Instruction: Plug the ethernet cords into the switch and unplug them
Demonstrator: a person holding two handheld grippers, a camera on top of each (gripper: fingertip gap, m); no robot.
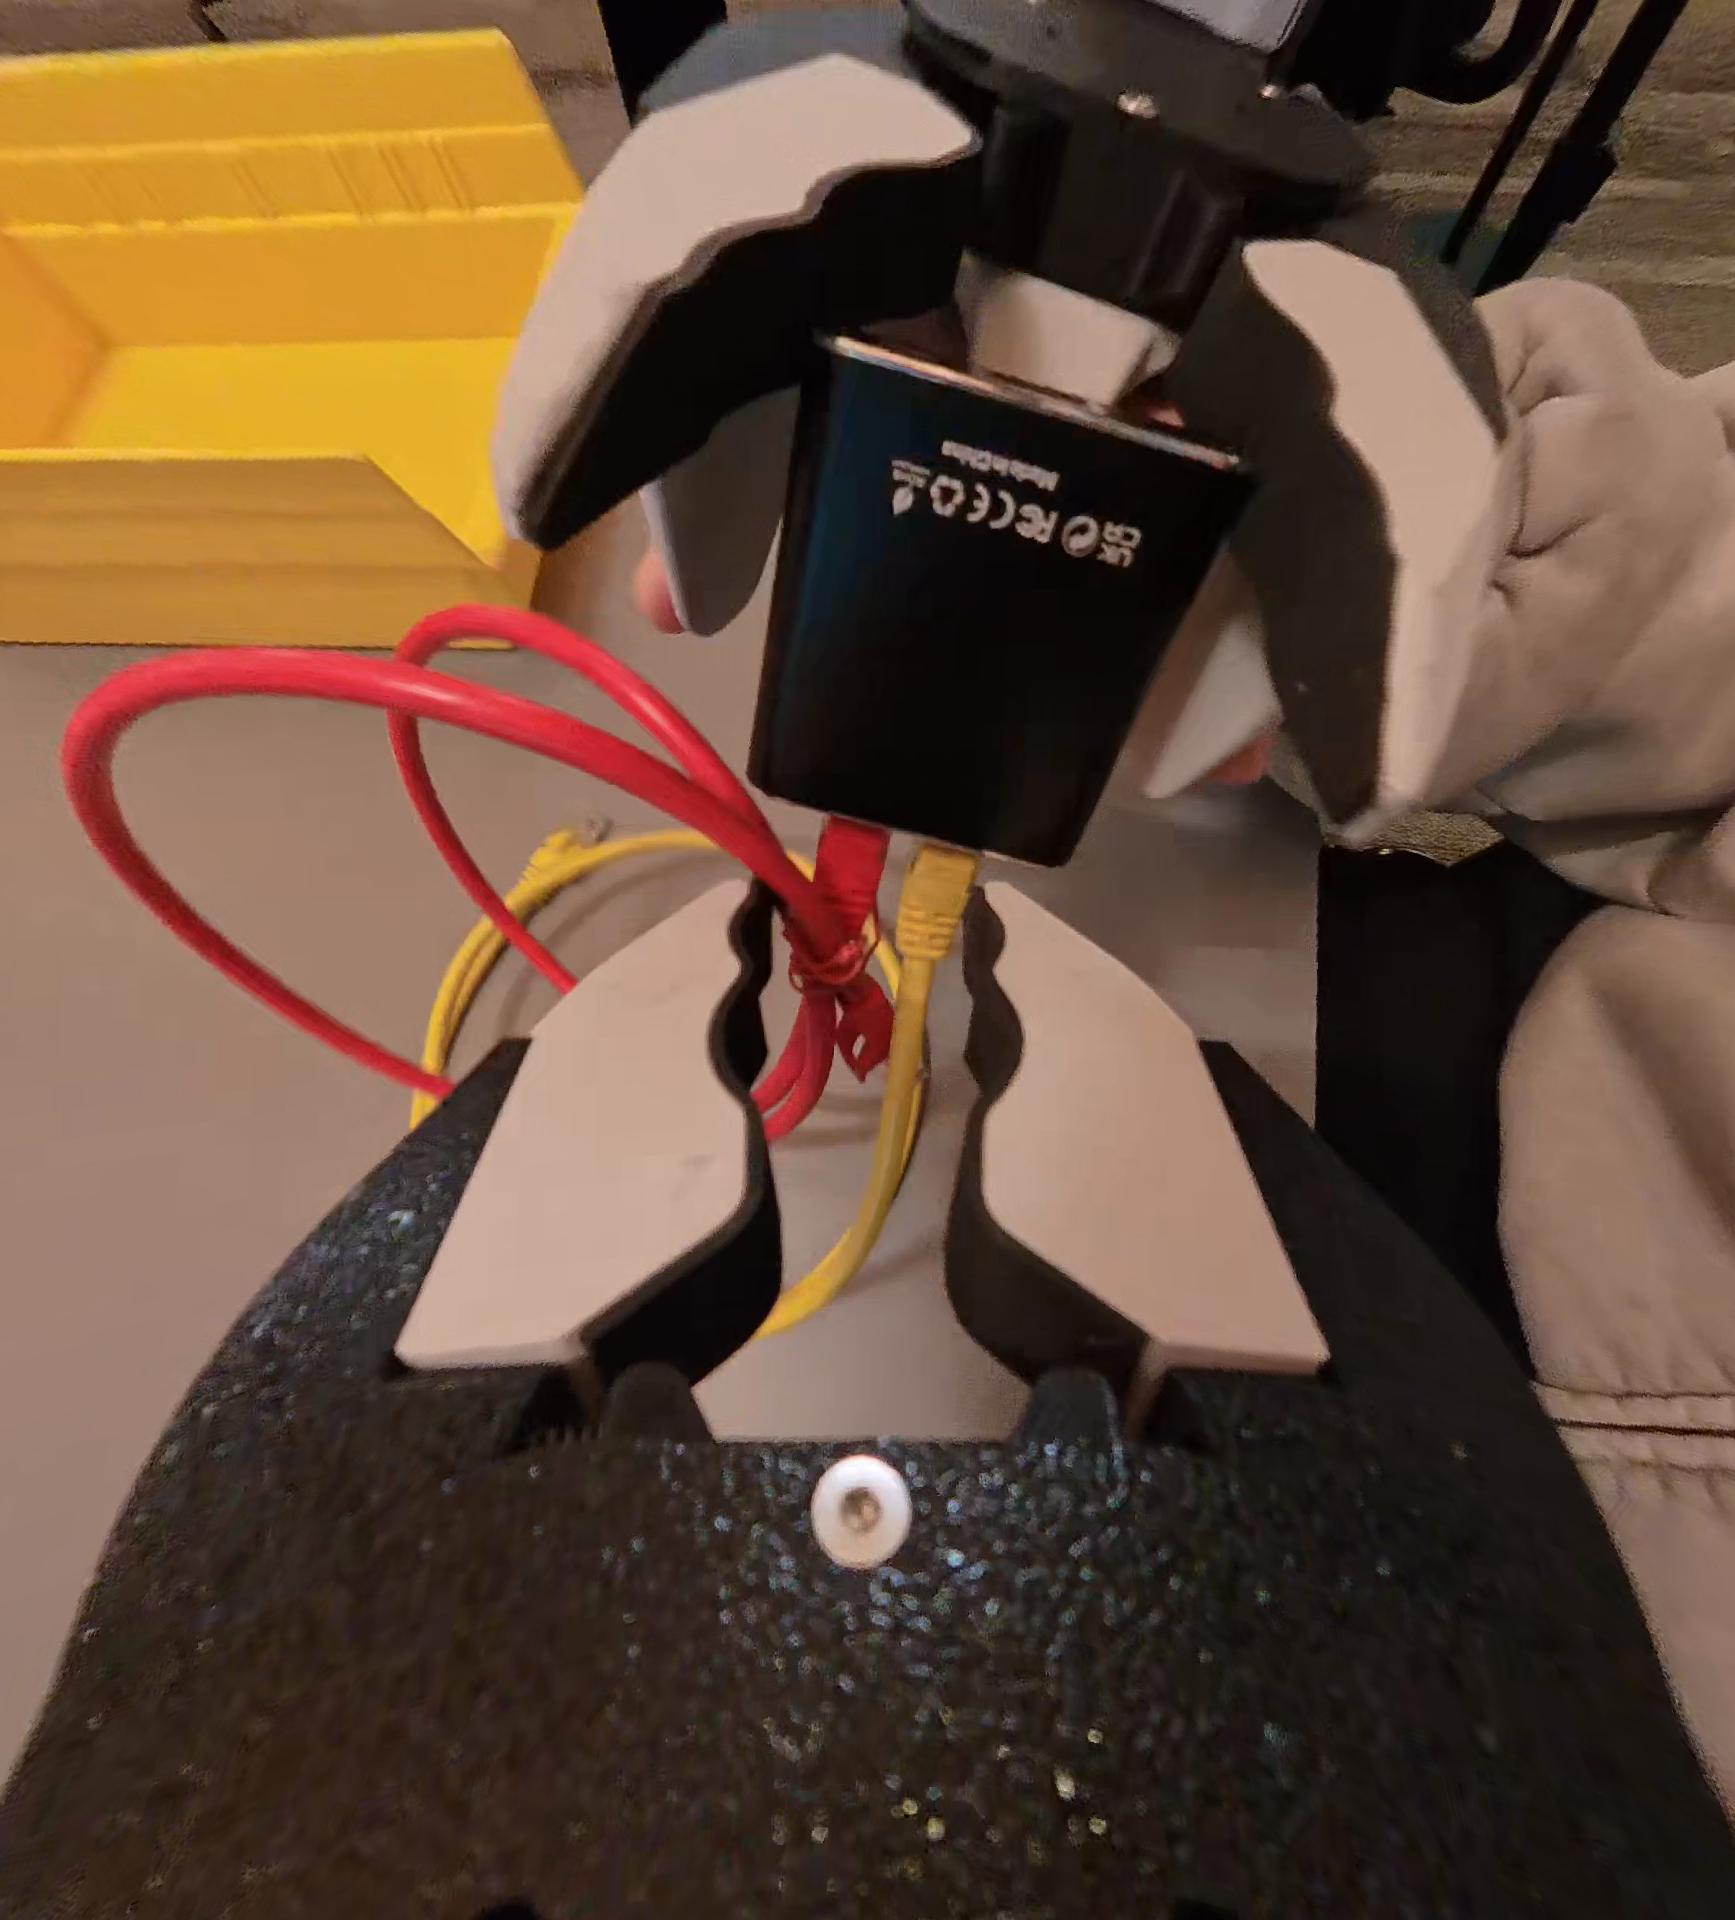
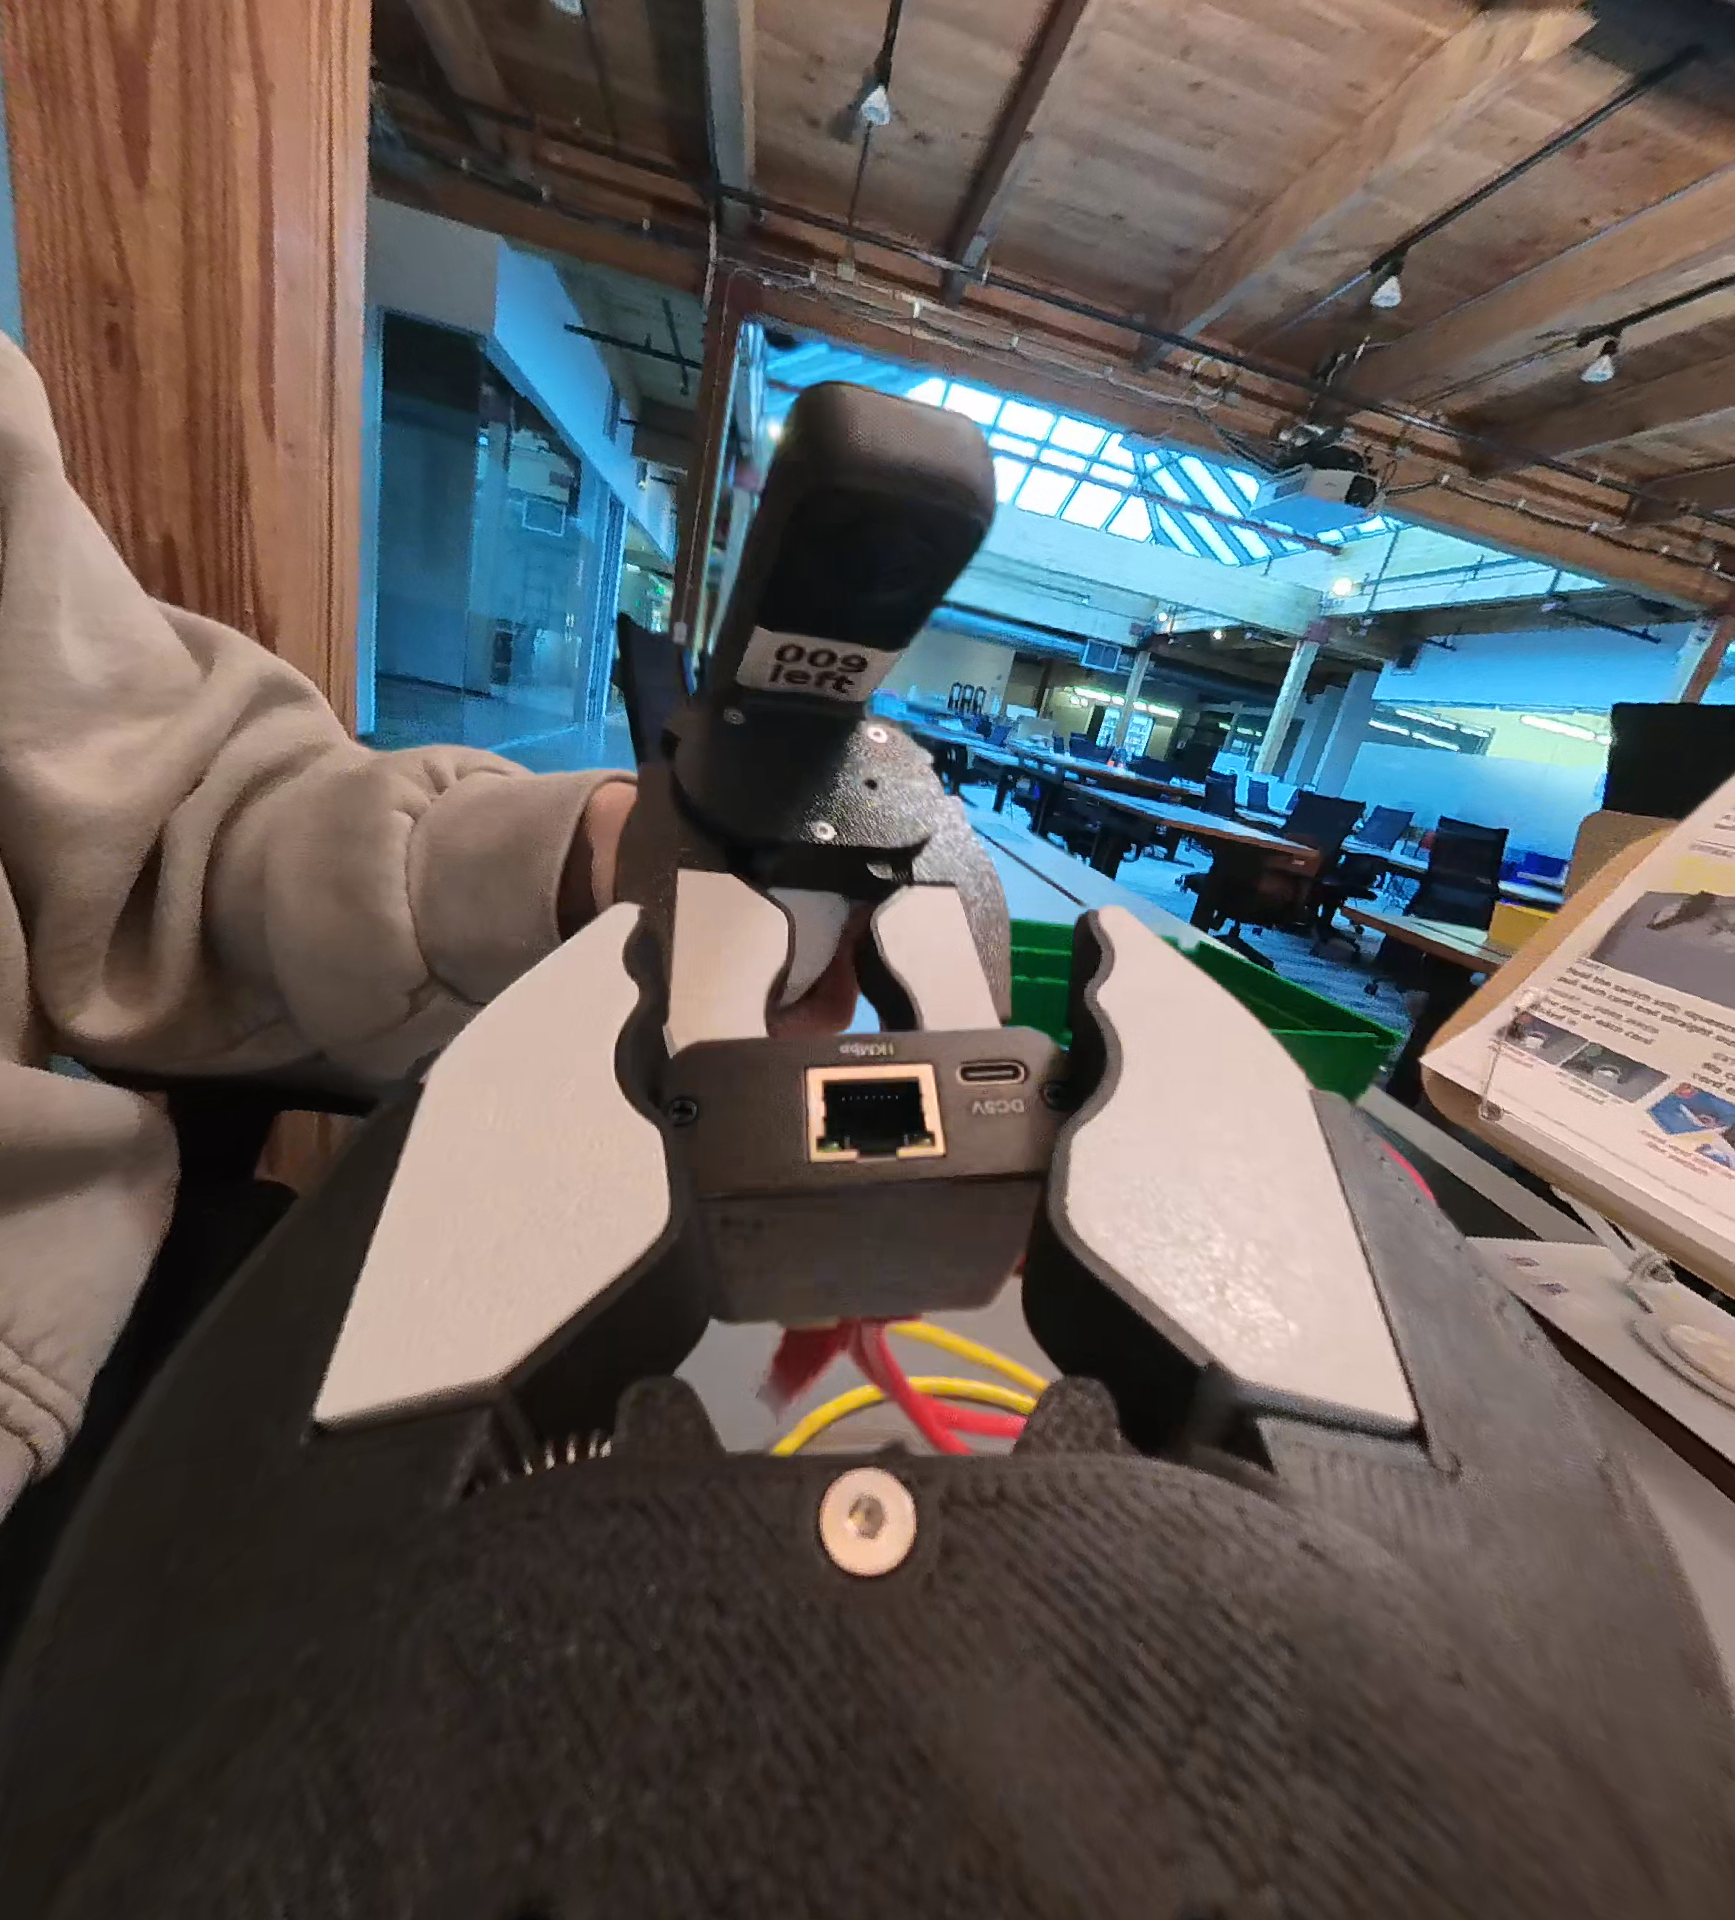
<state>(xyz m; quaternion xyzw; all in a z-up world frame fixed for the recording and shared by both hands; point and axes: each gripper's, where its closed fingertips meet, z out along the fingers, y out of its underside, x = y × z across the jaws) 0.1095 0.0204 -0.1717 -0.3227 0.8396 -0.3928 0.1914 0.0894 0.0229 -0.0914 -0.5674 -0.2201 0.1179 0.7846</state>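
Observation:
The black switch [image 1: 988, 623] is held in the air over the table, ports facing my left gripper. My right gripper [image 2: 863, 935] is shut on the switch [image 2: 863, 1132] by its sides; its grey fingers [image 1: 697, 312] show at the top of the left wrist view. A red plug [image 1: 847, 862] and a yellow plug [image 1: 936, 894] sit side by side in the switch's near end. My left gripper [image 1: 868, 914] is open, its tips on either side of both cords just below the plugs. The red cord [image 1: 323, 675] loops left. The yellow cord [image 1: 489, 935] lies coiled below.
A yellow bin [image 1: 219, 416] stands on the table at the far left. A green bin [image 2: 1258, 1008] is behind the switch. An instruction sheet on a stand [image 2: 1673, 987] is at the right. A person's beige sleeve [image 1: 1621, 623] fills the right side. My hands' fingertips stand some 7 cm from each other.

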